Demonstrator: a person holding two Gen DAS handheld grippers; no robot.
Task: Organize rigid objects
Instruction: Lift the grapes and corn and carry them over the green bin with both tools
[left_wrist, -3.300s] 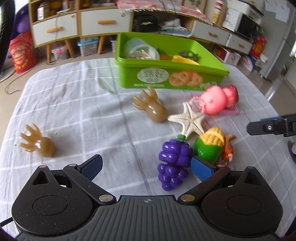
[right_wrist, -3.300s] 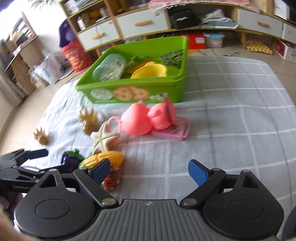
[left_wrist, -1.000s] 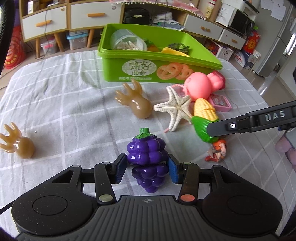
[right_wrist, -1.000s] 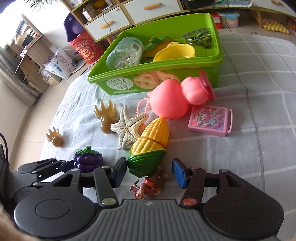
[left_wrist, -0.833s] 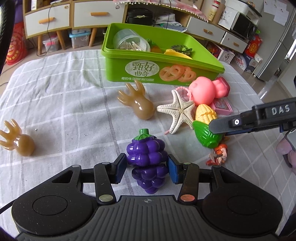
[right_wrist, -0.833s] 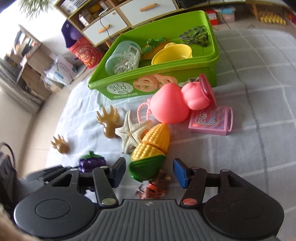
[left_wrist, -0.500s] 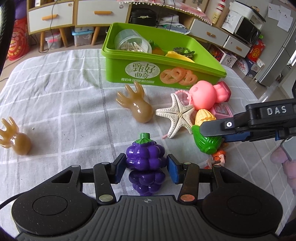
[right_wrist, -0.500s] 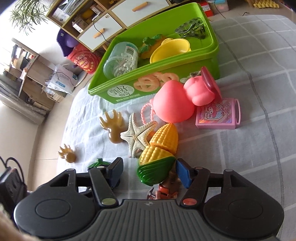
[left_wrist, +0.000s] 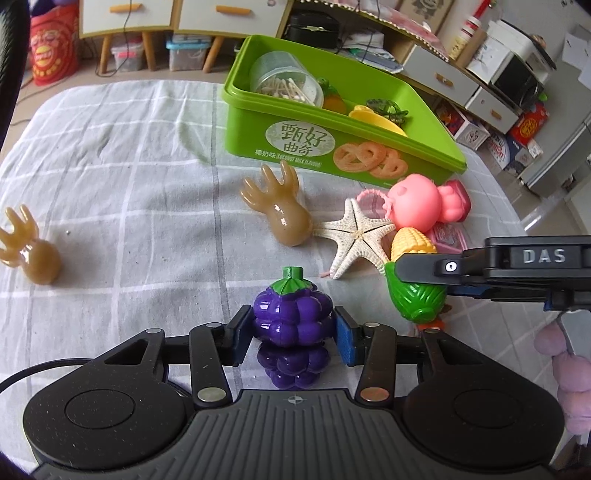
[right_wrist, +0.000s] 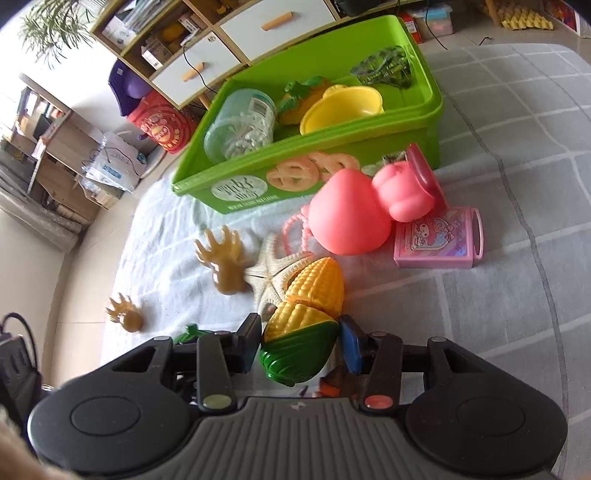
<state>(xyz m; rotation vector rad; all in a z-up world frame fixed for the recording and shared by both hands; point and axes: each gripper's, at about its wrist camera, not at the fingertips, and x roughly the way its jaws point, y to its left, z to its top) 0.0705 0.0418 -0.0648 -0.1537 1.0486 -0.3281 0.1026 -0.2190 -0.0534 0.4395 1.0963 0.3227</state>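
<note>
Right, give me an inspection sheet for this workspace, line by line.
Surface: grey checked cloth, wrinkled.
Job's things: green bin partly filled; toy grapes, toy corn, starfish, pink toy, two amber hand toys outside it.
Clutter: pink case.
Grippers: left gripper shut on grapes; right gripper shut on corn.
Cables: black cord at edge.
Surroundings: drawers, boxes.
</note>
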